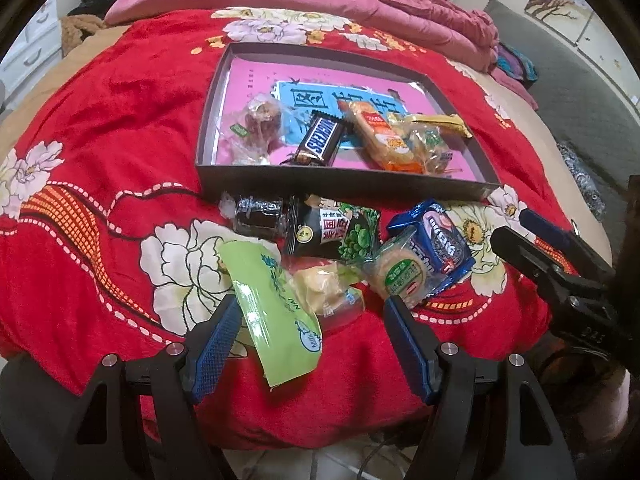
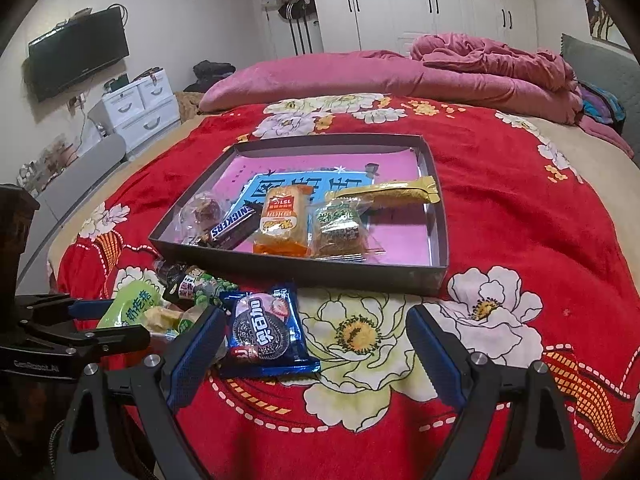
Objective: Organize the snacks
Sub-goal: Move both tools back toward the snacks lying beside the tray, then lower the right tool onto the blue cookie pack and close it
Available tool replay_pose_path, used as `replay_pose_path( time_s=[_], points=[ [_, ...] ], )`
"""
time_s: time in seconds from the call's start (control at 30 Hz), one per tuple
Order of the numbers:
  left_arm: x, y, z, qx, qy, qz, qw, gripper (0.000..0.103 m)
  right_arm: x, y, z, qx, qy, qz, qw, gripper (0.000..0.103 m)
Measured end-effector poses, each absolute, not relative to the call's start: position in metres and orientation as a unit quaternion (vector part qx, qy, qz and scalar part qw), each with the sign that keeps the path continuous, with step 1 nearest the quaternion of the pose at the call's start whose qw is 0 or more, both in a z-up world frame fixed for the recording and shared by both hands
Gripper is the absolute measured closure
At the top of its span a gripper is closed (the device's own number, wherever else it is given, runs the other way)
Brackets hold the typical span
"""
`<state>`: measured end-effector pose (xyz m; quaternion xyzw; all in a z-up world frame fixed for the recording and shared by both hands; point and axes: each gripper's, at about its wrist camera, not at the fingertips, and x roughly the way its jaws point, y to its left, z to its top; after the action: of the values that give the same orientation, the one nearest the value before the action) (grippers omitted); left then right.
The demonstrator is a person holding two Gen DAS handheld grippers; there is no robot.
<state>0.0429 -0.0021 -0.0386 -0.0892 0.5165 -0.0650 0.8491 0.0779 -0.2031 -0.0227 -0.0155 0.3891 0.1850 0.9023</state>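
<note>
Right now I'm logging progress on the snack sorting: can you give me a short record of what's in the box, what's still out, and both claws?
surface: red floral blanket
box: open, on the blanket
in box: Snickers, orange cake pack, gold bar, two clear-wrapped sweets
still out: Oreo pack, green pouch, pea snack, others beside them
left claw: open, over the green pouch
right claw: open, by the Oreo pack
</note>
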Motion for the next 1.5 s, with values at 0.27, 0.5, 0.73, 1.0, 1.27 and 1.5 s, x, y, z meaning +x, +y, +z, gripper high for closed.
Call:
replay_pose_path(
  time_s=[0.27,0.5,0.73,1.0,1.27,1.5],
  points=[
    [0.048,0.001,-0.045,-0.092,0.522,-0.056,0.846,0.028,0.08,-0.203,-0.028,-0.016,0.401,0.18,0.898,0.011],
    [0.053,0.001,-0.053,-0.087,0.53,-0.04,0.842,0.028,0.083,-0.202,-0.033,-0.023,0.41,0.175,0.895,0.011],
    [0.056,-0.001,-0.058,-0.086,0.535,-0.035,0.84,0.028,0.085,-0.2,-0.038,-0.025,0.419,0.176,0.891,0.011],
    [0.06,0.0,-0.06,-0.092,0.537,-0.03,0.838,0.028,0.085,-0.189,-0.044,-0.042,0.425,0.188,0.884,0.011],
    [0.063,-0.003,-0.061,-0.088,0.538,-0.028,0.838,0.029,0.09,-0.184,-0.053,-0.042,0.44,0.194,0.876,0.011],
    [0.064,-0.004,-0.063,-0.086,0.539,-0.026,0.838,0.028,0.095,-0.18,-0.058,-0.044,0.445,0.198,0.872,0.011]
  ],
)
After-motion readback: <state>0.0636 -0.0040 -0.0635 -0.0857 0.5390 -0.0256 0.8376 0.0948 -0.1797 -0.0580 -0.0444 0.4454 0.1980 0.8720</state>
